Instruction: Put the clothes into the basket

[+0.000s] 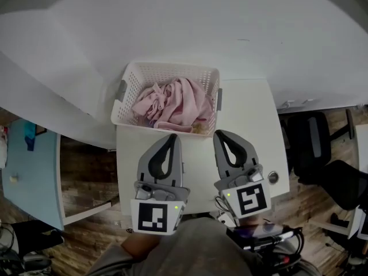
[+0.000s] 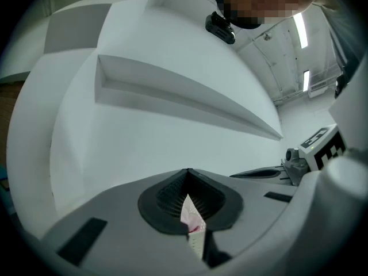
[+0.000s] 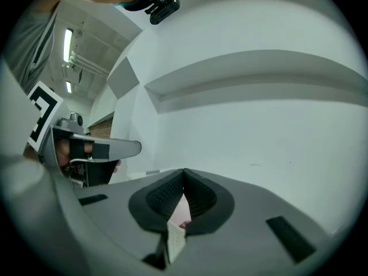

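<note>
A white lattice basket (image 1: 172, 68) stands at the far end of a small white table (image 1: 248, 115), and a heap of pink clothes (image 1: 174, 102) lies inside it. Both grippers hover over the table just short of the basket's front wall. My left gripper (image 1: 172, 136) is shut with nothing between its tips, and so is my right gripper (image 1: 219, 133) beside it. In the left gripper view the jaws (image 2: 188, 170) meet tip to tip; a sliver of basket and pink cloth (image 2: 192, 218) shows through the gap beneath them. The right gripper view shows the same shut jaws (image 3: 184, 170).
Black office chairs (image 1: 322, 148) stand to the right of the table, and a light blue desk (image 1: 29, 171) to its left over wooden floor. A small round fitting (image 1: 273, 177) sits at the table's right edge. A white wall with a ledge (image 2: 172, 91) rises behind the basket.
</note>
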Demonstrator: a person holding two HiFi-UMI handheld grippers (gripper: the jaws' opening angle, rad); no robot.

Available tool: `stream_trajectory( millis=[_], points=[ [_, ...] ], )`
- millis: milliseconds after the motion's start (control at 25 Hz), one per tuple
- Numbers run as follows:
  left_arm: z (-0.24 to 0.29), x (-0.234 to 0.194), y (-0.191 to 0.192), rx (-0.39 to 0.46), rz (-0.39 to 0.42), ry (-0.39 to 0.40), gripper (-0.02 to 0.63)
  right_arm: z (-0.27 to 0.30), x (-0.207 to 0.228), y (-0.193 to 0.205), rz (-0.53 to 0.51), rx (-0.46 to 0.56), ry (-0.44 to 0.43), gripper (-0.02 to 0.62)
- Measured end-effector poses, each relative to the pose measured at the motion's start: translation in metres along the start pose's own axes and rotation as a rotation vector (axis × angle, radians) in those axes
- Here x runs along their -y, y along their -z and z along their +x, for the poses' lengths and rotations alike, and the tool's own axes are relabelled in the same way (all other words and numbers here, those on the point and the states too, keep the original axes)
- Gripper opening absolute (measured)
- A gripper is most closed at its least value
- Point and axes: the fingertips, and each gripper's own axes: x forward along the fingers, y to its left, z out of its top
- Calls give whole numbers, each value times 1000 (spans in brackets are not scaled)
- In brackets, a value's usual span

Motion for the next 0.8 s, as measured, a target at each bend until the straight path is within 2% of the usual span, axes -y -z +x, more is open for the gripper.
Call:
stream_trajectory(
  millis=[360,800],
  points=[
    [-36,50,-23,72,57,-5,8,-58,2,-23,-6,76,-19,6],
    [-55,73,-40,103,90,-18,8,-82,0,-35,-2,111,-40,6]
  ],
)
